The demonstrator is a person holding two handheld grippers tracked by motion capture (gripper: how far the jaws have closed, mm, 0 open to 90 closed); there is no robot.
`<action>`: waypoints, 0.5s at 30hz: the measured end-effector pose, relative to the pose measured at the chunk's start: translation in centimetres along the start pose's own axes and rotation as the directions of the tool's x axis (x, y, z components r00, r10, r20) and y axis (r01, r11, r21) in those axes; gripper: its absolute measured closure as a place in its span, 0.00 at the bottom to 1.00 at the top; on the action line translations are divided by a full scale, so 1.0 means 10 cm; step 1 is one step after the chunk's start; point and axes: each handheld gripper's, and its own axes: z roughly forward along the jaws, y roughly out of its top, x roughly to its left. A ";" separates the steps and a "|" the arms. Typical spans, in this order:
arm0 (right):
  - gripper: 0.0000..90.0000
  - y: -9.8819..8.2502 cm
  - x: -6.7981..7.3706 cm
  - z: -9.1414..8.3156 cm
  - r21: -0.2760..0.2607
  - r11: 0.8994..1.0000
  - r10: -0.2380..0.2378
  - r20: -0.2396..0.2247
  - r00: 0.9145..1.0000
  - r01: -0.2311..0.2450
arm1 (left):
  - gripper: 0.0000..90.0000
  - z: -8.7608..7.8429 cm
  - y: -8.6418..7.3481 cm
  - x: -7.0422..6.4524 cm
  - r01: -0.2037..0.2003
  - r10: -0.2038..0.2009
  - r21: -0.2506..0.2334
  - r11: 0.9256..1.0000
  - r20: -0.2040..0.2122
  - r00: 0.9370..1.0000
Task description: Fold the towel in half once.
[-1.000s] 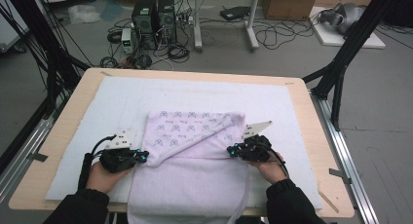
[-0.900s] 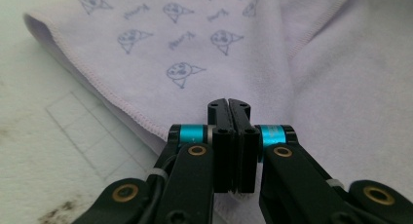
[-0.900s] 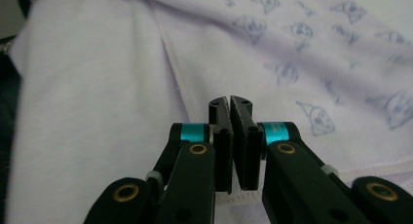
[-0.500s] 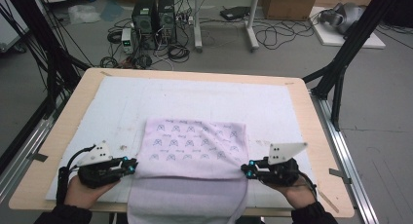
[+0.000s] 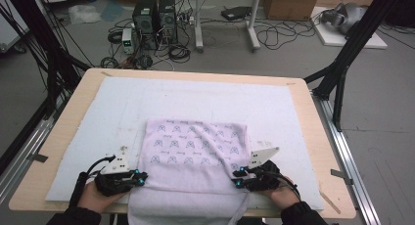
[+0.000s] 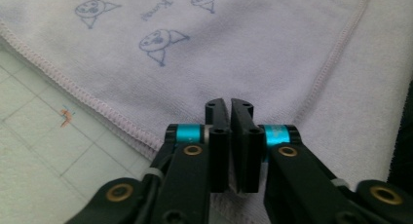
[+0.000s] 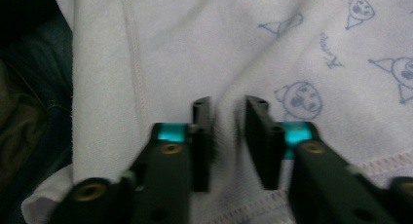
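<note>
1. The wooden table (image 5: 320,137) took up the middle of the high view, and a pale mat (image 5: 147,102) covered most of its top.
2. A lilac towel (image 5: 195,151) printed with small face drawings lay on the mat toward 6 o'clock. Its far part was folded over into a patterned panel, and its plain near end hung over the table's near edge.
3. The person's left hand (image 5: 95,195) came in at about 7 o'clock of the high view and the right hand (image 5: 281,193) at about 5 o'clock, each wrapped around a gripper.
4. The left gripper (image 5: 142,177) sat at the towel's left edge, near the table's front. In the left gripper view, the left gripper (image 6: 230,107) had its jaws pressed almost together, with barely a slit between them. The towel's stitched hem (image 6: 97,109) ran beneath them from 9 o'clock; whether any cloth was pinched between the jaws could not be told.
5. The right gripper (image 5: 237,178) sat at the towel's right edge. In the right gripper view, the right gripper (image 7: 228,109) had its jaws parted by a clear gap, lilac cloth showing through it, gripping nothing. A printed face (image 7: 298,98) lay just to 3 o'clock of the tips.
</note>
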 end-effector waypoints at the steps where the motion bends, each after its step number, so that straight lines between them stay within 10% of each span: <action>1: 0.94 0.00 0.00 0.00 0.000 1.000 0.006 -0.008 1.000 -0.006 | 0.97 -0.01 0.00 0.00 0.006 -0.006 -0.001 1.000 0.002 1.000; 8: 0.95 0.06 0.10 -0.23 -0.088 0.996 0.012 -0.077 0.997 -0.018 | 0.98 -0.32 0.05 -0.13 -0.002 0.005 -0.086 0.996 0.029 1.000; 11: 0.77 0.07 0.11 -0.32 -0.129 0.990 0.045 -0.093 0.995 -0.057 | 0.82 -0.37 0.10 -0.13 0.006 -0.004 -0.103 0.995 0.012 1.000; 15: 0.65 0.13 -0.09 -0.39 -0.150 0.985 0.082 0.005 0.997 -0.081 | 0.71 -0.30 0.19 0.06 0.029 -0.034 -0.119 0.992 -0.038 0.999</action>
